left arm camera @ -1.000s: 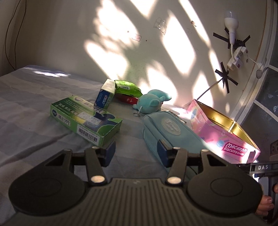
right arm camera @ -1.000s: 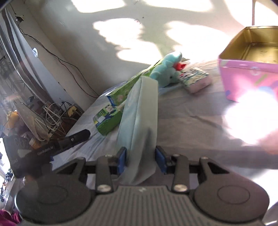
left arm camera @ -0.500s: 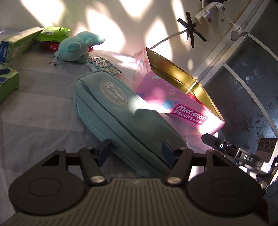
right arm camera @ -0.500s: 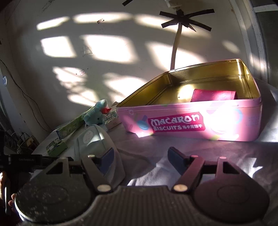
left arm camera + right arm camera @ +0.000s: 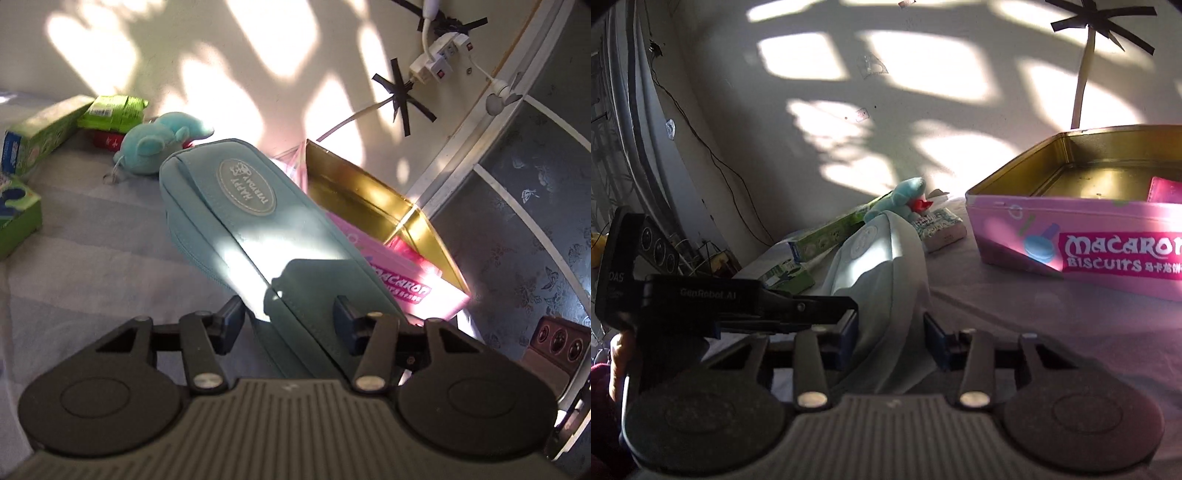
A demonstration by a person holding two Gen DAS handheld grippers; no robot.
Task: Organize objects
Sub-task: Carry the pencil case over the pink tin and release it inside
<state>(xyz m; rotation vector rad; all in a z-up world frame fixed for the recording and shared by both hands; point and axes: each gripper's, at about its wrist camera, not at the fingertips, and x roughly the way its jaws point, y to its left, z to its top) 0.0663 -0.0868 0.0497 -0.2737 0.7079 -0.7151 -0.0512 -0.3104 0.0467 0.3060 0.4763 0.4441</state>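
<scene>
The left gripper (image 5: 288, 321) is squeezing the near end of the teal pencil case (image 5: 258, 221), and its jaws have just been closing on it. The right gripper (image 5: 890, 338) is pinching the same pencil case (image 5: 886, 266) from the other side, and its jaws have just been closing too. So 2 grippers are holding 1 thing. The case is tilting up off the bed (image 5: 92, 258), with its far end pointing at the pink tin (image 5: 406, 280).

The tin (image 5: 1015, 236) is sitting open by the wall, and 1 pink thing (image 5: 1165, 190) is already lying inside. The task looks only partly done. The pencil case is still outside the tin. The blue plush toy (image 5: 159, 147), the green boxes (image 5: 33, 136) and a small packet (image 5: 938, 225) are waiting along the wall edge of the bed.
</scene>
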